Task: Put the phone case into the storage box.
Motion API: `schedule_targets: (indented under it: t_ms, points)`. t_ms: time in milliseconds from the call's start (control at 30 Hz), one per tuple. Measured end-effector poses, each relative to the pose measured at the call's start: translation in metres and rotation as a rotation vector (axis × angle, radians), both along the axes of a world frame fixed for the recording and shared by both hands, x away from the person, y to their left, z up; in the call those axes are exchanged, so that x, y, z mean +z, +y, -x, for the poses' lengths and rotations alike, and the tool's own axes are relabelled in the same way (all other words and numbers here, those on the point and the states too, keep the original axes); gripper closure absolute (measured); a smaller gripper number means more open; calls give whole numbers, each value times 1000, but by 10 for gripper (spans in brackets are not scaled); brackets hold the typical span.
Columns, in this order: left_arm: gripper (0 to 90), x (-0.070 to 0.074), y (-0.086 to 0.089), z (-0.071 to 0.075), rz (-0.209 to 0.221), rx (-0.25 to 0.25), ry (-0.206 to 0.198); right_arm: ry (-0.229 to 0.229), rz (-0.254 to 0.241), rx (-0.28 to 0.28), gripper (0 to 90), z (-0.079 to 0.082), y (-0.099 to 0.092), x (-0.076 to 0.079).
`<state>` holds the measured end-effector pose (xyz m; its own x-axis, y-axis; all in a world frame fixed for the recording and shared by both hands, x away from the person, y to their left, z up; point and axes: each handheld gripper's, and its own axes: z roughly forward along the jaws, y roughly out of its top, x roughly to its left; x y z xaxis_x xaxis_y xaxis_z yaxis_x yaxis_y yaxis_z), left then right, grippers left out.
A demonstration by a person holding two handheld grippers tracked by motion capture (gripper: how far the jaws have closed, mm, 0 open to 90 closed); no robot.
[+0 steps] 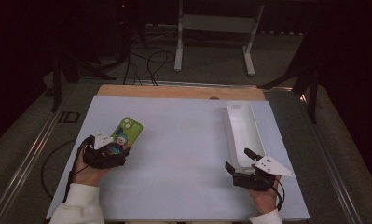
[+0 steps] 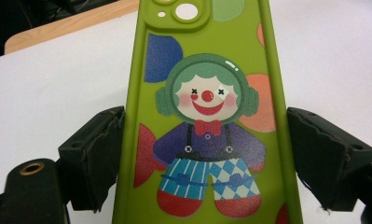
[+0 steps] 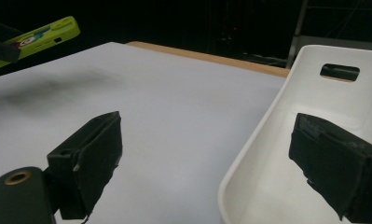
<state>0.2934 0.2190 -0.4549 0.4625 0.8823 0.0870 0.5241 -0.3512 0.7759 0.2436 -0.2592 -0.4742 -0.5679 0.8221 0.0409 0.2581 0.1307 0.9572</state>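
Note:
A green phone (image 1: 126, 132) with a clown picture on its back (image 2: 207, 93) is held off the white tabletop; its shadow lies on the surface below it in the right gripper view (image 3: 39, 35). My left gripper (image 1: 117, 150) is shut on its lower half, and both black pads (image 2: 99, 154) press its long edges. My right gripper (image 1: 240, 159) stands open at the near end of a long white tray (image 1: 242, 128). One of its jaws is over the tray's inside (image 3: 277, 149) and the other over the table, with nothing between them.
The white sheet (image 1: 183, 154) lies on a wooden board whose far edge (image 1: 174, 91) shows. The tray has a handle slot (image 3: 340, 71) at its far end. Beyond the table, a white stand (image 1: 211, 28) and cables (image 1: 146, 60) are on the floor.

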Motion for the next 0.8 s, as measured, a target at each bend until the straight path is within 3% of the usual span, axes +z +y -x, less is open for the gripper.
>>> schedule_targets:
  t_ms: [800]
  points:
    - [160,14,-26,-6,10,-73,-62,28,-11,-16,92,-3,-2,9]
